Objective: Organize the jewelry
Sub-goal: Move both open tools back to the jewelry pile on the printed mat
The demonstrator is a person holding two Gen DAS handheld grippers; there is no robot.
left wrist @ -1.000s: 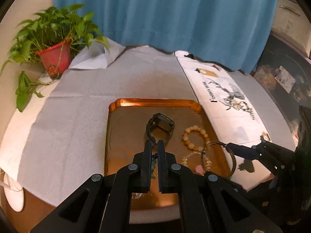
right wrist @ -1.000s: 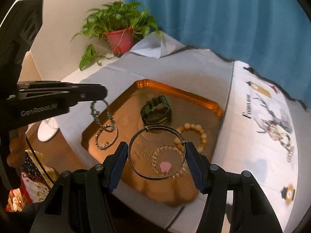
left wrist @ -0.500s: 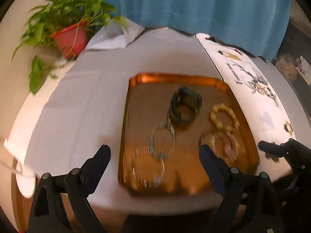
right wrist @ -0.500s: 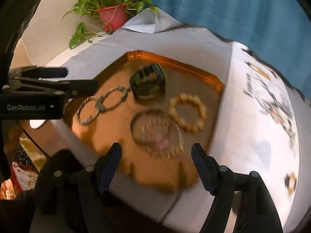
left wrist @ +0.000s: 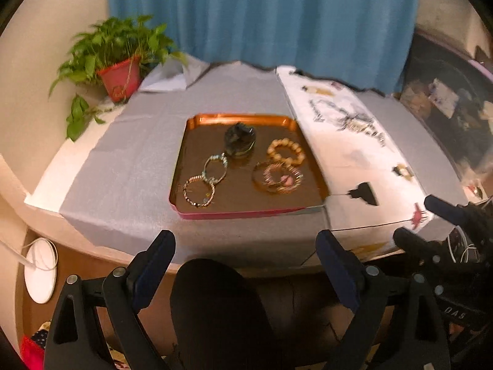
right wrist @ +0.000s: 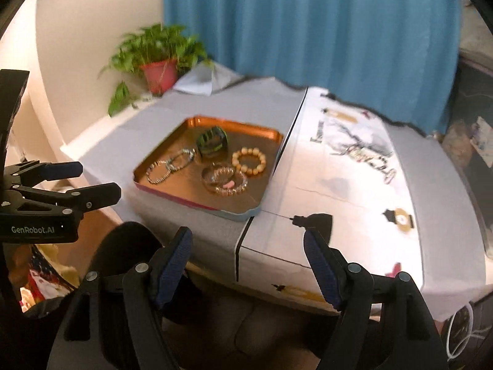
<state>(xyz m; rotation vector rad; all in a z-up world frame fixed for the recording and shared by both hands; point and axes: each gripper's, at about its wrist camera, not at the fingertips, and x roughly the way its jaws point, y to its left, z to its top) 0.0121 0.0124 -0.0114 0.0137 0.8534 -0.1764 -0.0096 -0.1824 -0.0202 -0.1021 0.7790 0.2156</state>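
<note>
1. On the grey-covered surface, a copper tray sits near the front edge, just beside a white printed cloth on its right.
2. Inside the tray, 6 jewelry pieces are visible. A dark watch lies toward the back; in the right wrist view it shows green accents.
3. A beaded bracelet of pale round beads lies at the right side of the tray.
4. A thin bangle lies in front of the beads, ringed around a sparkly bracelet with a pink piece.
5. A teal-beaded bracelet lies left of centre, touching a gold chain bracelet in the front left corner.
6. The left claw is held off the surface in front of the tray, fingers spread wide, gripping nothing.
7. The right claw is likewise held off the front edge of the surface, fingers wide apart, gripping nothing.
8. A potted plant in a red pot stands at the far left corner, before a blue curtain.
9. Both views show slight blur.
</note>
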